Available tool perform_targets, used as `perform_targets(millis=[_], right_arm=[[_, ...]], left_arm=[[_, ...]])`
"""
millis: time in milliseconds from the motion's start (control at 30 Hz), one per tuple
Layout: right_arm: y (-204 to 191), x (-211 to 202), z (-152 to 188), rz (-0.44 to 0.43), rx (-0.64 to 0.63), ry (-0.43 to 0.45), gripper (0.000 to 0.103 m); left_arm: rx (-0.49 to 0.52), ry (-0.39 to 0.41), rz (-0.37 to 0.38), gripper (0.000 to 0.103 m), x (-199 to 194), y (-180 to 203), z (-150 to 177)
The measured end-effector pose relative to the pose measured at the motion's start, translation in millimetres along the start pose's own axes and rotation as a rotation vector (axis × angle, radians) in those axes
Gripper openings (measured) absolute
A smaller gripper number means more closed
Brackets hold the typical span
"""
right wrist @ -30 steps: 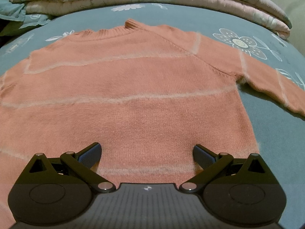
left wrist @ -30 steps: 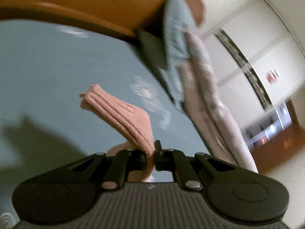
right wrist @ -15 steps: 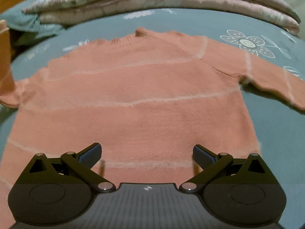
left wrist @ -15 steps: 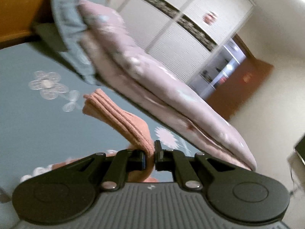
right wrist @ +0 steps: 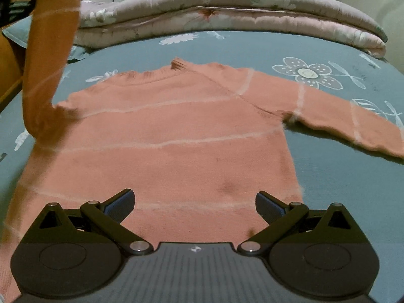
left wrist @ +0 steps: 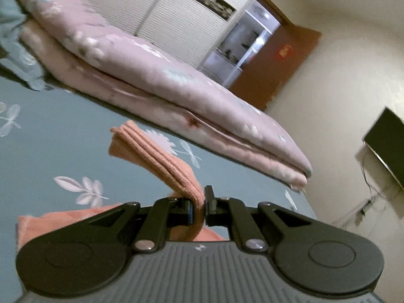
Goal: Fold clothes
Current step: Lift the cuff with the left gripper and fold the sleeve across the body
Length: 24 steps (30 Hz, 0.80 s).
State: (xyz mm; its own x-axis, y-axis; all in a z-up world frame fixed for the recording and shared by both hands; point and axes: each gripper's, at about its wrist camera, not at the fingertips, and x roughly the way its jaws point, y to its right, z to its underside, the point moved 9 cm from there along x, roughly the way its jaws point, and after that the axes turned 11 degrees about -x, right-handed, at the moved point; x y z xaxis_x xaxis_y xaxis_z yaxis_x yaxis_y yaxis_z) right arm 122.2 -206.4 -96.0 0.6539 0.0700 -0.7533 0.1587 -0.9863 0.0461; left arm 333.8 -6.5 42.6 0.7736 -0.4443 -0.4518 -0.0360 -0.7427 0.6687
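A teal flowered bed (right wrist: 328,176) carries the pink sweater (right wrist: 176,139) beneath the right jaws, folded quilt (right wrist: 252,17) beyond.

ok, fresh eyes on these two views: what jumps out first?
The salmon sweater spread flat on the teal floral bedsheet, its left sleeve lifted high by the left gripper, which is shut on the cuff. The right gripper hovers open over the hem. A folded pink quilt lies along the bed's far edge.

Ribbed knit sweater (right wrist: 176,139) (fuzzy stripes), matt bedsheet (right wrist: 328,176)
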Motion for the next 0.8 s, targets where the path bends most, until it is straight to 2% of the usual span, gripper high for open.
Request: perform_targets(millis=[133,300,500,700,733,800], right_arm=[[3.9,-2.3,7.8,0.001,0.024,-0.005,0.103],[12.7,-4.9,17.3,0.020,0.041,-0.018,0.103],[25.2,-9.0,26.3,0.045,0.067,-0.031,0.103],[33.2,-11.5,33.8,0.073,0.070,-0.054,0.103],[34.2,-12.5,34.1,0.077,0.071,-0.056,0.103],[35.9,-14.8,34.4,0.083,0.074,-0.055,0.103]], left_arm=[[0.022,-0.055,0.009,0.006,27.2,12.3,25.6],[0.040,-0.115,-0.001,0.006,65.5,9.4,61.5],[0.077,-0.183,-0.060,0.006,111.1,-15.0,113.7],[0.131,-0.240,-0.100,0.006,135.4,-24.3,152.6],[0.145,-0.244,-0.111,0.007,137.6,-24.7,155.8],[0.166,-0.258,-0.129,0.014,141.6,-26.0,161.2]])
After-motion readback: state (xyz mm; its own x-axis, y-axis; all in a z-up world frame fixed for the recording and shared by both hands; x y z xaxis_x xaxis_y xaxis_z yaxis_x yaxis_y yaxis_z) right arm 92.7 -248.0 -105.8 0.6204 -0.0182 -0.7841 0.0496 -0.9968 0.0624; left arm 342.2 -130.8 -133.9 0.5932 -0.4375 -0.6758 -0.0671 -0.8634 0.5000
